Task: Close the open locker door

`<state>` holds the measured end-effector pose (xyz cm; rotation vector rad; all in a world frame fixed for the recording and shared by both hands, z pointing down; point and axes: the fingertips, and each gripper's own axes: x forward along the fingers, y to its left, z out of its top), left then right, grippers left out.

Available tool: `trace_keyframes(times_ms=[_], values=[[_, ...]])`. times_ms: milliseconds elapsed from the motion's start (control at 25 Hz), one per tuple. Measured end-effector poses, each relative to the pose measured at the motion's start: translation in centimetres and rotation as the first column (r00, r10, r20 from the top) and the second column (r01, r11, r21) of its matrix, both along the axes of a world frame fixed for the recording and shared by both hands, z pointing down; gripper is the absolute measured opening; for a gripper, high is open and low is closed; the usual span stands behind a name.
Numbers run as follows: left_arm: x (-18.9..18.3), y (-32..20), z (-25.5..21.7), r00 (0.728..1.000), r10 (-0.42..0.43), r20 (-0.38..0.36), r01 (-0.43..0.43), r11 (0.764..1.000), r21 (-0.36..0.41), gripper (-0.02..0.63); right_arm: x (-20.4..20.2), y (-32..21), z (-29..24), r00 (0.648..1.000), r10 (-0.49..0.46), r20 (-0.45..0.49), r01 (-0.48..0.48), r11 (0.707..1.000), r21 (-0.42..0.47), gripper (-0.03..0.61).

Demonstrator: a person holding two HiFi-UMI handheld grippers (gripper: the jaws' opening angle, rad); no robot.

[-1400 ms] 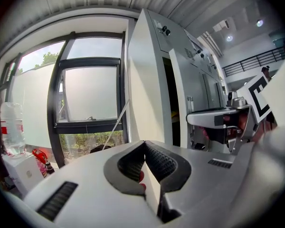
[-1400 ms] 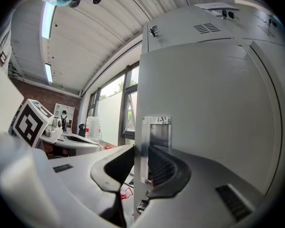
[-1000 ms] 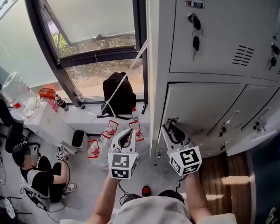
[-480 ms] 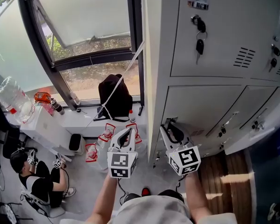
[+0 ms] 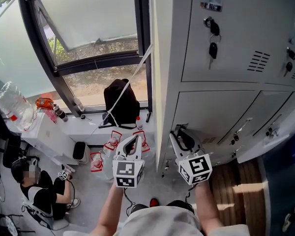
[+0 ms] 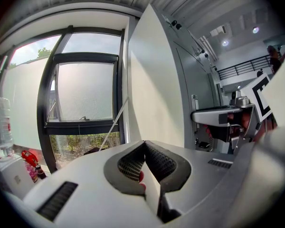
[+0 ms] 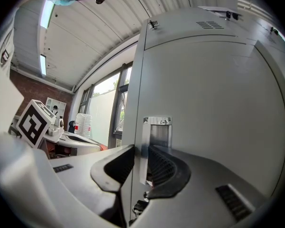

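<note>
The grey locker door is the lower left one of the cabinet. My right gripper holds its left edge. In the right gripper view the door fills the right side, and the right gripper is shut on the door's edge, just below a shiny metal latch plate. My left gripper hangs to the left of the cabinet, beside the right one, shut with nothing in it. Seen from the left gripper view, the left gripper points at the window and the cabinet's side wall.
Keys hang from the upper locker door. More lower doors stand to the right. To the left are a window, a black backpack on the sill, a water bottle, red-and-white bags and a person sitting on the floor.
The head view has swung slightly, so the room has slid left and down a little. Both grippers stay where they were, the right one still on the door's edge.
</note>
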<state>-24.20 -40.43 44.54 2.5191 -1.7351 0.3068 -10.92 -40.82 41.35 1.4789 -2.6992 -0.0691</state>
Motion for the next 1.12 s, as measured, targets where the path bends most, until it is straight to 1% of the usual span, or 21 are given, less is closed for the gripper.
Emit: trace_keyframes(times_ms=[200,320,480,520,840,1120], values=[[0.0,0.2,0.1,1.0,0.005,0.003,-0.005,1.0,-0.001,0.021,0.1,0.0,0.0,1.0,0.013,-0.001,-0.013,1.0,0.0,0.094],[0.0,0.4,0.1,1.0,0.006,0.004,-0.006,1.0,-0.002,0.021,0.3,0.2,-0.3,0.999,0.031,0.008,-0.031,0.999,0.017,0.098],[-0.1,0.6,0.0,1.0,0.008,0.007,-0.008,1.0,0.0,0.021,0.1,0.6,-0.7,1.0,0.01,0.029,-0.011,1.0,0.022,0.182],[-0.1,0.7,0.1,1.0,0.008,0.007,-0.008,1.0,0.001,0.021,0.0,0.7,-0.6,1.0,0.009,0.025,-0.01,1.0,0.021,0.187],[0.7,1.4,-0.3,1.0,0.024,0.007,-0.024,1.0,0.011,0.021,0.7,1.8,-0.7,1.0,0.02,0.021,-0.021,1.0,0.022,0.187],[1.9,2.9,-0.8,0.999,0.044,0.013,-0.044,0.998,0.037,0.021,3.6,3.4,-1.0,0.997,0.079,0.011,-0.08,0.995,0.052,0.181]])
